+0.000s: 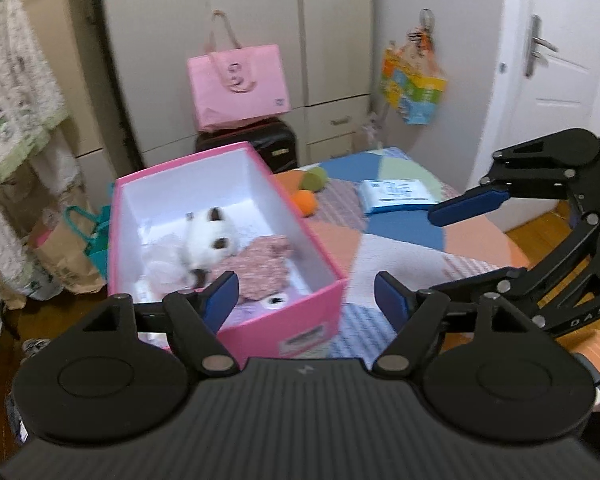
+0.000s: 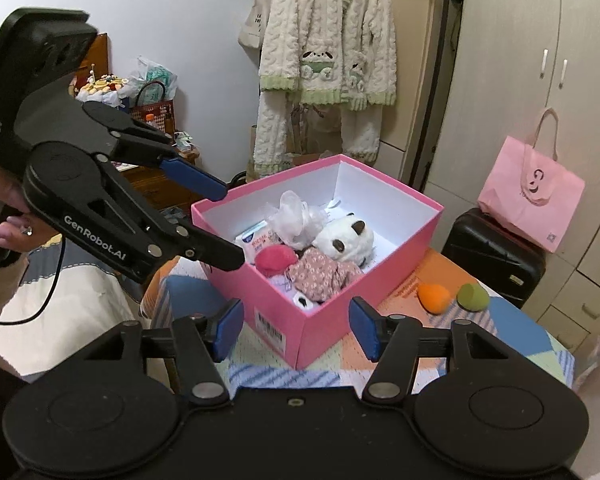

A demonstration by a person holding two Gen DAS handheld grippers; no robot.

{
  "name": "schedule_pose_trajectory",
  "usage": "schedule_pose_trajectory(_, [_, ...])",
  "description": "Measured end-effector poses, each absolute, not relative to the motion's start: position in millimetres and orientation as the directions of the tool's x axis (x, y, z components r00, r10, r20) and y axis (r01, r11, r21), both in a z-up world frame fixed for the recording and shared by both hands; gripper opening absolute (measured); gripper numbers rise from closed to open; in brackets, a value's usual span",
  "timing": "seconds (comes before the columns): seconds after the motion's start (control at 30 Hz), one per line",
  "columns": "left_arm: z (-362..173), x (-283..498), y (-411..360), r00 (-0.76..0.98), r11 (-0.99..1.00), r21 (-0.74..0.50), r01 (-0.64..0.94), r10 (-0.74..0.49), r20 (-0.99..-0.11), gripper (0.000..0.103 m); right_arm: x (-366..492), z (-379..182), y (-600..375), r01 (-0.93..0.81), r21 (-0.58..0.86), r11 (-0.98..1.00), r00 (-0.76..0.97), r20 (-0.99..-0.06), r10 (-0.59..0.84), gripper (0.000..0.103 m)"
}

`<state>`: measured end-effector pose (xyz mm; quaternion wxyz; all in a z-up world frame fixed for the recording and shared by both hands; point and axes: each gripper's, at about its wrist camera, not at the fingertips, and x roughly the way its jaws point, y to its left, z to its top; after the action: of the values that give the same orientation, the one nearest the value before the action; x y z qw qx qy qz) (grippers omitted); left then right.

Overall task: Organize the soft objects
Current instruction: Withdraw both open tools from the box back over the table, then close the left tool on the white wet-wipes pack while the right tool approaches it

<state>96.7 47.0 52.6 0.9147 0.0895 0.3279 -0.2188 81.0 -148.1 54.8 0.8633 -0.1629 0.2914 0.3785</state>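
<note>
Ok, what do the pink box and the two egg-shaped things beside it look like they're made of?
Pink box: looks like stiff cardboard, matte pink outside, plain white inside; sharp folded edges and a barcode sticker. Orange egg and green egg: probably foam sponge, matte with no shine, rounded teardrop shapes lying on the patchwork cloth. Blur leaves their texture uncertain.

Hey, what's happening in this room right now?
A person is sorting soft things into a pink box on a patchwork-covered surface. The box already holds a white plush, a floral cloth and a pink item. Both the left hand-held gripper and the right hand-held gripper are open and empty. An orange sponge and a green one lie outside the box.
</note>
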Motion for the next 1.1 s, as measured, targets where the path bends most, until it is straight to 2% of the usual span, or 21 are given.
schedule_pose_trajectory(0.23, [55, 91, 6, 0.655, 0.842, 0.034, 0.539, -0.394, -0.645, 0.082, 65, 50, -188, -0.714, -0.045, 0.698, 0.579, -0.598, 0.554, 0.066])
schedule_pose_trajectory(0.33, [55, 95, -11, 0.641, 0.823, 0.026, 0.567, -0.422, -0.642, 0.088, 61, 45, -209, -0.690, -0.040, 0.723, 0.602, -0.586, 0.542, 0.067])
schedule_pose_trajectory(0.4, [52, 101, -20, 0.620, 0.811, -0.015, 0.585, -0.459, -0.636, 0.096, 60, 39, -223, -0.670, -0.045, 0.741, 0.626, -0.570, 0.532, 0.069])
schedule_pose_trajectory(0.5, [46, 112, -36, 0.589, 0.796, -0.048, 0.604, -0.486, -0.645, 0.096, 63, 28, -243, -0.624, -0.024, 0.781, 0.654, -0.563, 0.505, 0.069])
schedule_pose_trajectory(0.77, [29, 144, -85, 0.560, 0.789, -0.024, 0.614, -0.456, -0.692, 0.097, 88, 6, -281, -0.541, 0.001, 0.841, 0.706, -0.544, 0.454, 0.069])
schedule_pose_trajectory(0.97, [9, 173, -98, 0.534, 0.797, -0.130, 0.590, -0.506, -0.677, 0.095, 112, -21, -299, -0.505, -0.005, 0.863, 0.746, -0.505, 0.434, 0.071])
schedule_pose_trajectory(1.1, [-7, 186, -105, 0.545, 0.818, -0.144, 0.556, -0.490, -0.680, 0.094, 129, -40, -306, -0.484, -0.035, 0.875, 0.768, -0.497, 0.404, 0.071])
